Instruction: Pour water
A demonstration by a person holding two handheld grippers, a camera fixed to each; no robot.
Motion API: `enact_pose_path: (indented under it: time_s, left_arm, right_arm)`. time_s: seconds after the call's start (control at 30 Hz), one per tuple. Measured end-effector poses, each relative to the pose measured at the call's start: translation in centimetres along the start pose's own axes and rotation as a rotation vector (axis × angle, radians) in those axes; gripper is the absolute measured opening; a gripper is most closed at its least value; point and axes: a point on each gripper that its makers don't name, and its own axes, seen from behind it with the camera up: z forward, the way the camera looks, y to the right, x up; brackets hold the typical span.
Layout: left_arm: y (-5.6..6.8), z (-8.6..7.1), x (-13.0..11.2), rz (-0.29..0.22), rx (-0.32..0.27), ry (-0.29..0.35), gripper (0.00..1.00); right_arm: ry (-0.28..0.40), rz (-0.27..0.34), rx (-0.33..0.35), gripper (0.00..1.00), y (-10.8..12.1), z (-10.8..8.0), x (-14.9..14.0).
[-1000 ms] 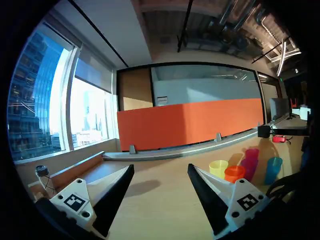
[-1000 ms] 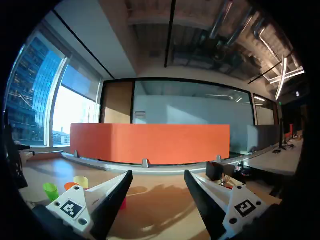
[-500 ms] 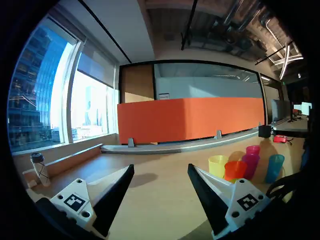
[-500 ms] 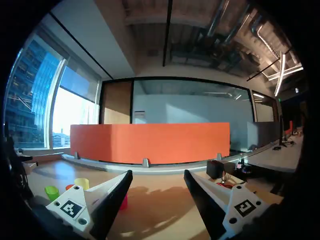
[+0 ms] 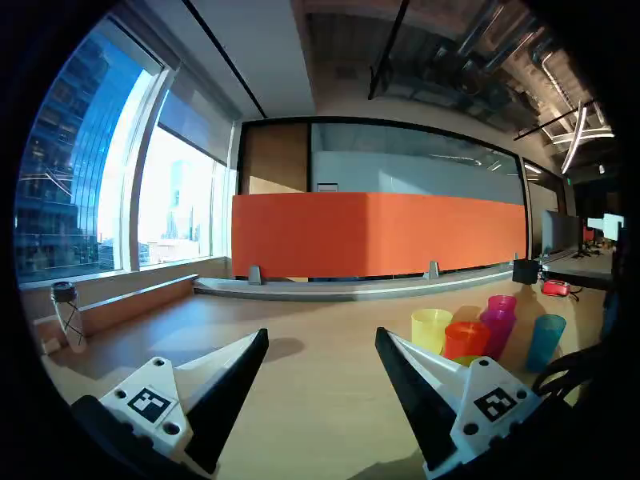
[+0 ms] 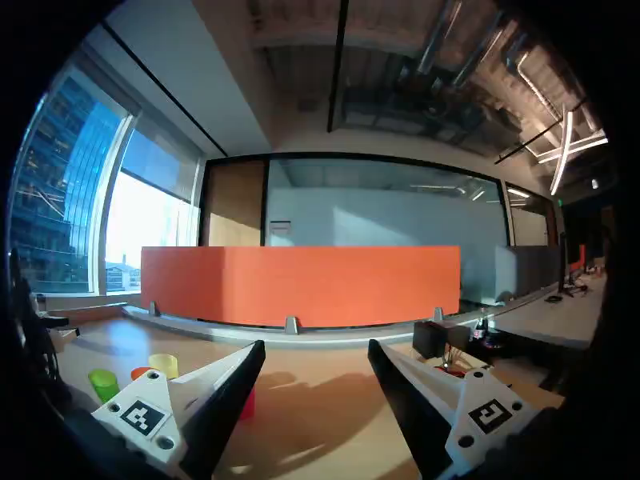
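Left gripper view has a yellow plastic cup (image 5: 432, 330), an orange plastic cup (image 5: 466, 340), a magenta plastic cup (image 5: 499, 322) and a teal plastic cup (image 5: 546, 341) standing upright, close together, on the light wooden tabletop (image 5: 320, 328). They stand beside the right-hand finger. The left gripper (image 5: 320, 372) hangs with fingers spread wide, holding nothing. Right gripper view has the right gripper (image 6: 316, 384) equally spread and empty, with a green plastic cup (image 6: 102, 384) off to its left. A long orange partition panel (image 5: 376, 236) runs behind the table.
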Motion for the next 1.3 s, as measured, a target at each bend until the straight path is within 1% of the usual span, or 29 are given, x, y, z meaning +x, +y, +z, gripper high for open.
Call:
enact_pose_path:
  time_s: [0.17,0.4,1.07,1.3]
  left_arm:
    - [0.01,0.03,-0.19,0.0,0.001,-0.008,0.99]
    - [0.42,0.15,-0.35,0.001,-0.012,-0.017,0.99]
    - [0.53,-0.07,-0.35,0.003,-0.016,-0.019,1.0]
    - [0.5,-0.09,-0.4,0.002,-0.016,-0.021,1.0]
  right_arm:
    - [0.002,-0.001,-0.003,0.99,0.11,-0.05,0.12]
    - [0.006,0.0,-0.007,0.99,0.24,-0.13,0.15]
    - [0.009,-0.003,-0.013,0.99,0.69,-0.34,0.38]
    - [0.009,-0.012,-0.009,0.99,0.42,-0.31,0.4]
